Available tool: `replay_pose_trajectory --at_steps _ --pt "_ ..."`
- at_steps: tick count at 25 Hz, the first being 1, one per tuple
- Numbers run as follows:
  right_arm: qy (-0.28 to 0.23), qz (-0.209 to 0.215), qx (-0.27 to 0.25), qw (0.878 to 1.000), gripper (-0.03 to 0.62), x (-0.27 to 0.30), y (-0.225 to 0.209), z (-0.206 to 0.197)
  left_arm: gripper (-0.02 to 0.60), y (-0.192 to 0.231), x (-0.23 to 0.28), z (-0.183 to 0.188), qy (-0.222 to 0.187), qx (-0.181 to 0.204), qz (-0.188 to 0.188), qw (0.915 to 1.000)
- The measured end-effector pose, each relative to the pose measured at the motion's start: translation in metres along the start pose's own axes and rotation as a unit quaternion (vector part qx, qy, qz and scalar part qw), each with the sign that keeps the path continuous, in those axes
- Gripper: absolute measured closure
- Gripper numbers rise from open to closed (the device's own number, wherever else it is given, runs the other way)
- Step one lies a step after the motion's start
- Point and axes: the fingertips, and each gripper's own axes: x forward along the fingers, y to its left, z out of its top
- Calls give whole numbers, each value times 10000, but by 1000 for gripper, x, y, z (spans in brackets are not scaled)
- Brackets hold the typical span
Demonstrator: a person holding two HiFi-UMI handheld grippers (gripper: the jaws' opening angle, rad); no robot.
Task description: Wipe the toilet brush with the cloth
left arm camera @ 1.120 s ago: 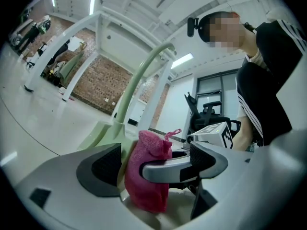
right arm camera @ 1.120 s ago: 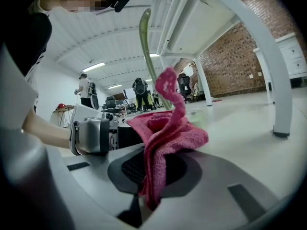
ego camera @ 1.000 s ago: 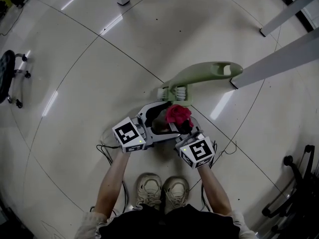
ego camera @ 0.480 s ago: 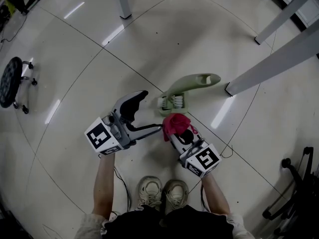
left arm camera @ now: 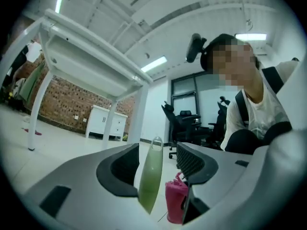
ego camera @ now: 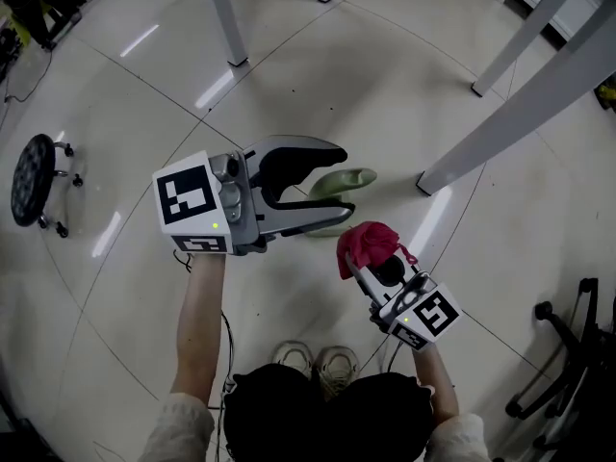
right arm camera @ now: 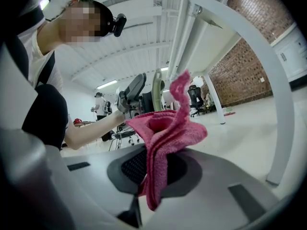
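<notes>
Pink cloth [right arm camera: 165, 131] in right hand-held gripper [right arm camera: 152, 174]

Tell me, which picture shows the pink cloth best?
The right gripper view: the pink cloth fills the middle, pinched in the right tool. The head view shows a small bunch; the left gripper view only a low corner beside the toilet brush.

toilet brush [left arm camera: 150, 176]: pale green, upright, held aloft | cloth [ego camera: 369, 243]: pink, bunched, near it

Napped cloth [ego camera: 369, 242], smooth plastic toilet brush [ego camera: 337, 183]
</notes>
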Motion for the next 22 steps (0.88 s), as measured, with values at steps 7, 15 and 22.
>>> replay_pose_trajectory --at_steps 7,15,22 --pt "-433 81 -42 9990 562 11 -15 41 466 12 6 2 108 360 30 9993" --pt "-796 -198 99 9966 562 23 10 301 469 30 10 214 -145 -149 247 9995" --pt "-1813 -167 386 9825 563 -34 130 703 469 -36 23 582 -272 -383 578 9972"
